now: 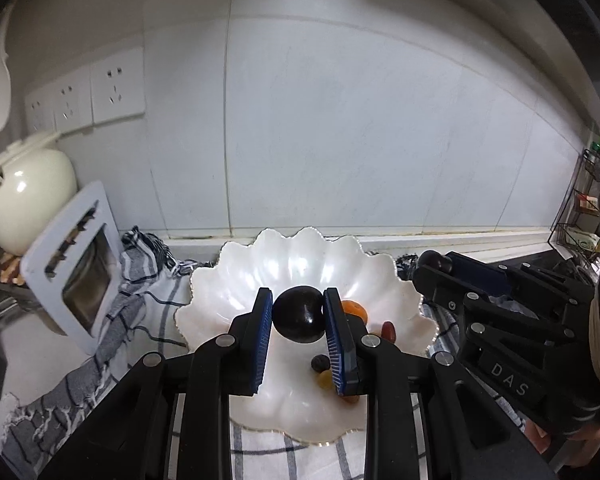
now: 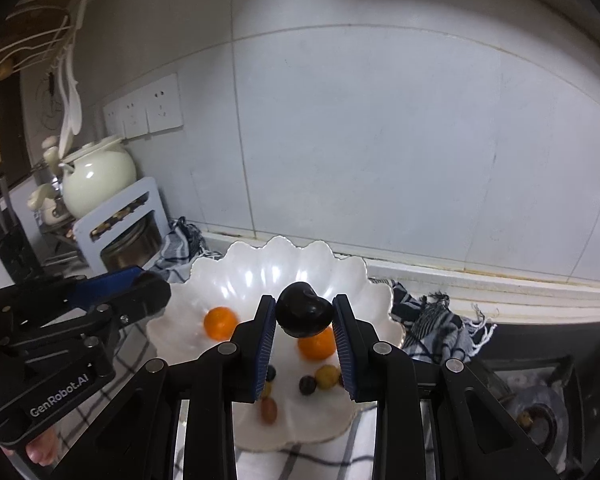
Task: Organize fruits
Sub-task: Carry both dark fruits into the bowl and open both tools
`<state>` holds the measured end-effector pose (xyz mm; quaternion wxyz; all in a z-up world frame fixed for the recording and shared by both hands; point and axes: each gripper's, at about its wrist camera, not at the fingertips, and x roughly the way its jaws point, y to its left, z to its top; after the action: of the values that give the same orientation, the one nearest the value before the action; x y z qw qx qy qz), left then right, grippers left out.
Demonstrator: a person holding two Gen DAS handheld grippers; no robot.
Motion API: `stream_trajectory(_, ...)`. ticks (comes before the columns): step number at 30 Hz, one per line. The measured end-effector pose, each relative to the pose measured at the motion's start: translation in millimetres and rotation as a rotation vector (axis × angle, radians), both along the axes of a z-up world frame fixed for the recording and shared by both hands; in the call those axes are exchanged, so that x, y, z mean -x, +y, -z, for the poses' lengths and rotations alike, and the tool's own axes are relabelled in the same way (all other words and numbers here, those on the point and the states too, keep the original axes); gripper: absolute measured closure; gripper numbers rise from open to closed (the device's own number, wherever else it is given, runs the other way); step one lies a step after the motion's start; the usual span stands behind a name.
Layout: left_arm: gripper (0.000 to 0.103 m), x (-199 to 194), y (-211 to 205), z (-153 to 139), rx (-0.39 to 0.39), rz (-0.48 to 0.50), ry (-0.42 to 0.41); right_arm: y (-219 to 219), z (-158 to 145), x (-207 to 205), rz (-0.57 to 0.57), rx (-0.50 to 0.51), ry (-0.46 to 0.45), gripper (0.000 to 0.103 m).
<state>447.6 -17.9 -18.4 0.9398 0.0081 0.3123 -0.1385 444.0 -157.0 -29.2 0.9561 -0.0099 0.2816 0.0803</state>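
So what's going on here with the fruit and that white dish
A person is sorting fruit with a handheld gripper in each hand. The left gripper is shut on a dark plum, and the right gripper is shut on another dark plum. Both are held over a scalloped white bowl that sits on a checked cloth. The bowl already holds two oranges and a few small grape-like fruits. Neither plum has been released yet.
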Motion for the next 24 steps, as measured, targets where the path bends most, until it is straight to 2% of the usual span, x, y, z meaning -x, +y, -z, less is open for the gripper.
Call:
stream_trajectory(11,0.077,-49.3,-4.2,15.8,-0.038,-0.019,0.079,-1.9,18.8,-54.4,0.012,0.013,0.081,0.072)
stream_trajectory(24,0.076,-98.6,-10.4,46.5,-0.086,-0.042,0.186,-1.6,40.9,-97.2,-0.006,0.033,0.171,0.072)
